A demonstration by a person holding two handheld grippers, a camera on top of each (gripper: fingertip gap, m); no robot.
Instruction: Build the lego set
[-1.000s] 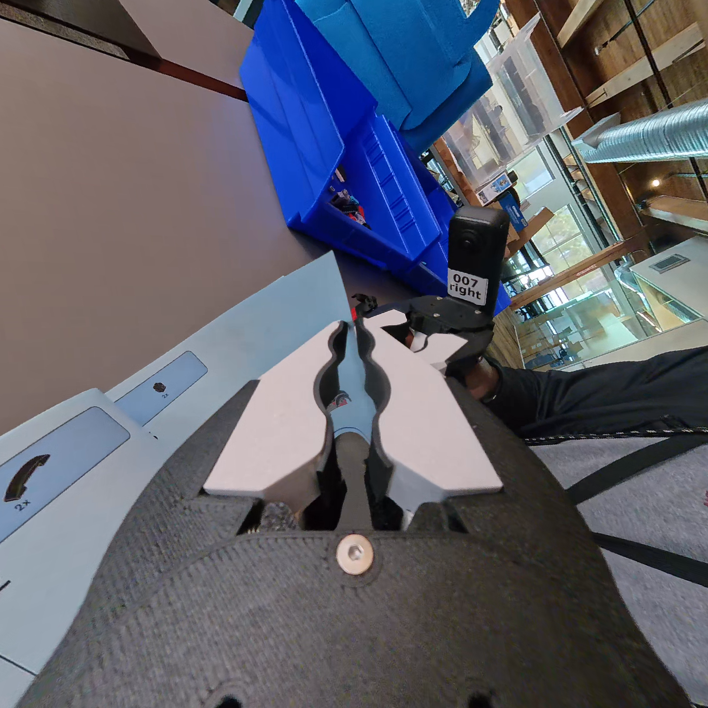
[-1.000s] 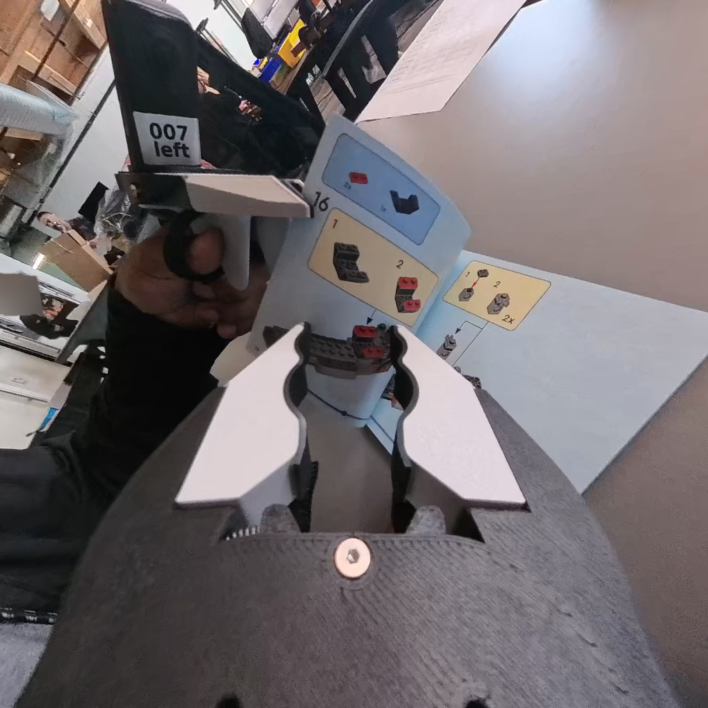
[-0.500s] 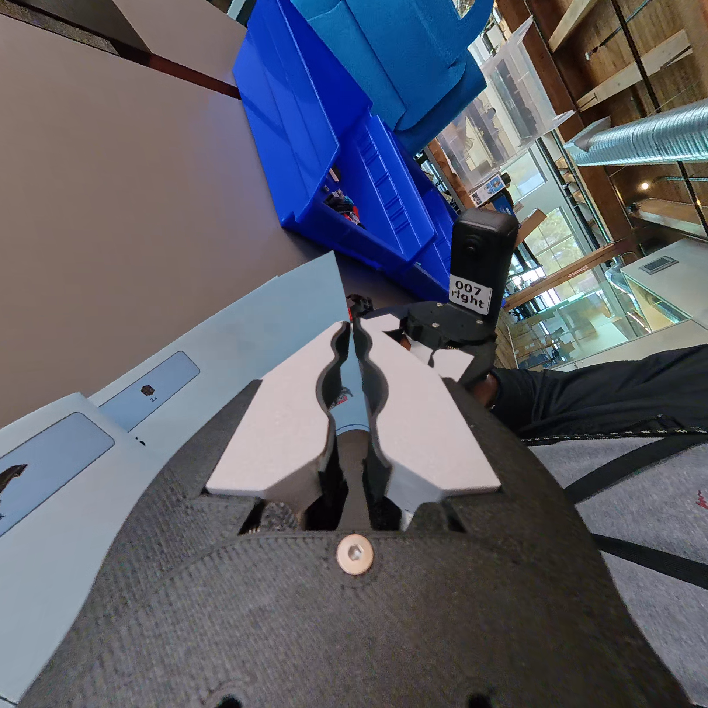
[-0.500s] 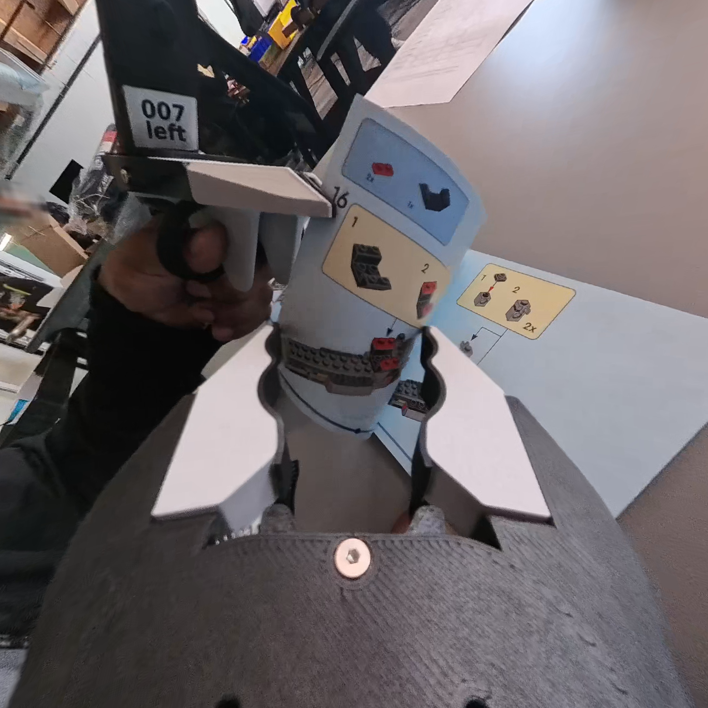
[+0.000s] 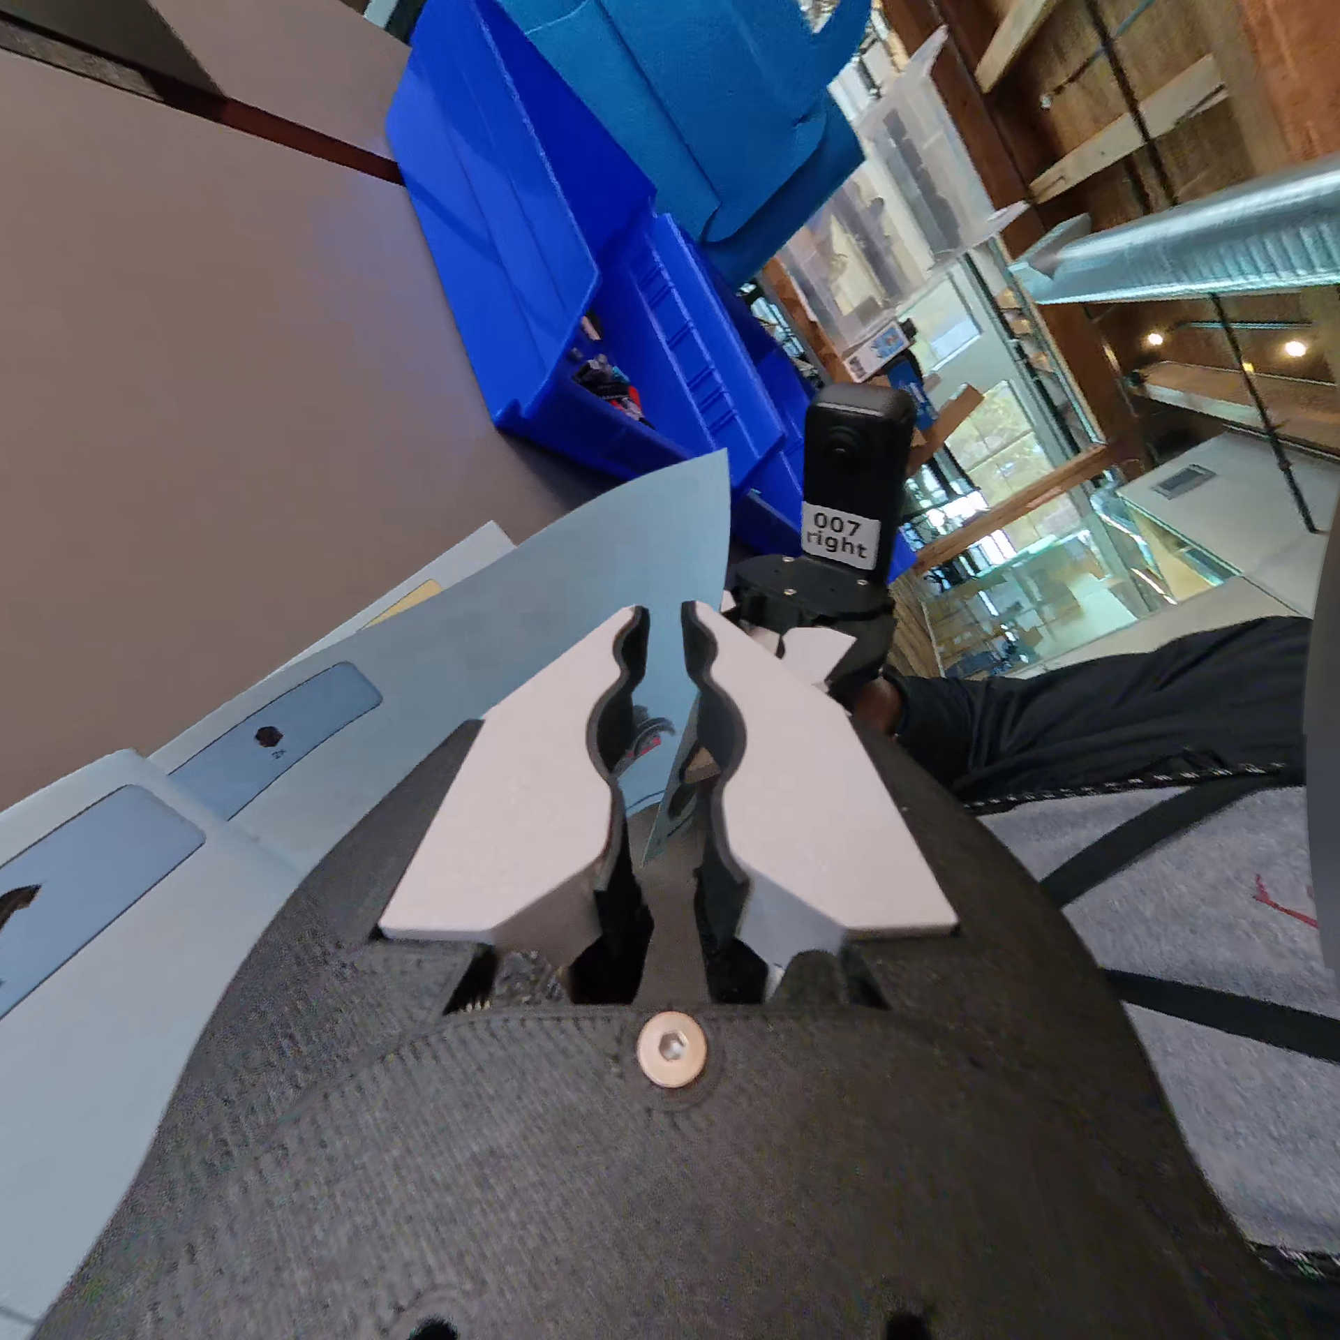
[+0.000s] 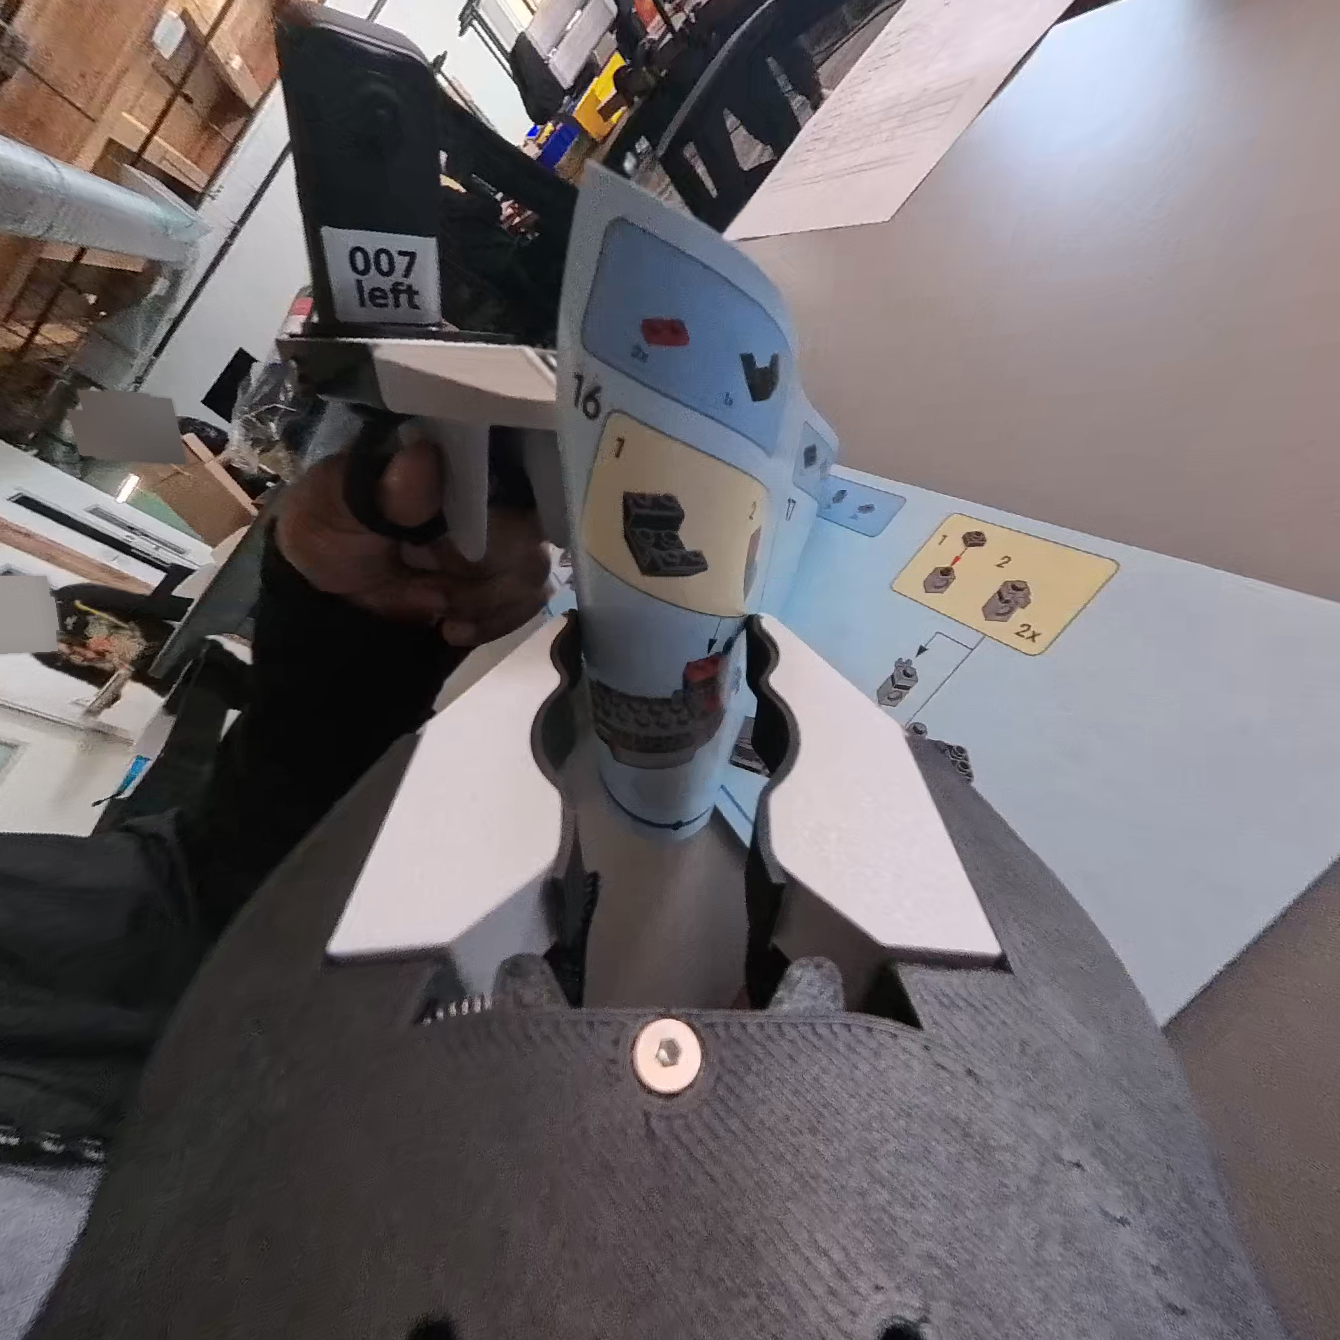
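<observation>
The light-blue instruction booklet (image 6: 1088, 689) lies open on the brown table. One page (image 6: 667, 507) stands up, curled, with drawings of dark and red bricks. My right gripper (image 6: 660, 631) is open, with the curled page between its fingers. My left gripper (image 5: 663, 616) has its jaws slightly apart, with the same page (image 5: 507, 638) running through the gap. The left gripper also shows in the right wrist view (image 6: 464, 377), its fingertips at the page's edge. The right gripper shows in the left wrist view (image 5: 805, 638), just behind the page. A few small grey bricks (image 6: 943, 754) lie on the booklet.
Blue bins (image 5: 507, 254) stand at the table's far side, one holding loose bricks (image 5: 609, 384). A white sheet (image 6: 884, 109) lies farther off on the table (image 6: 1088, 290). A hand (image 6: 406, 558) and a dark sleeve (image 5: 1088, 696) hold the grippers. Some 5 cm of space lies between my two pairs of fingers.
The page has risen from a low bend to standing upright and curled. My left gripper's jaws, pressed together on the page before, have parted slightly. My right gripper's fingers have narrowed around the page.
</observation>
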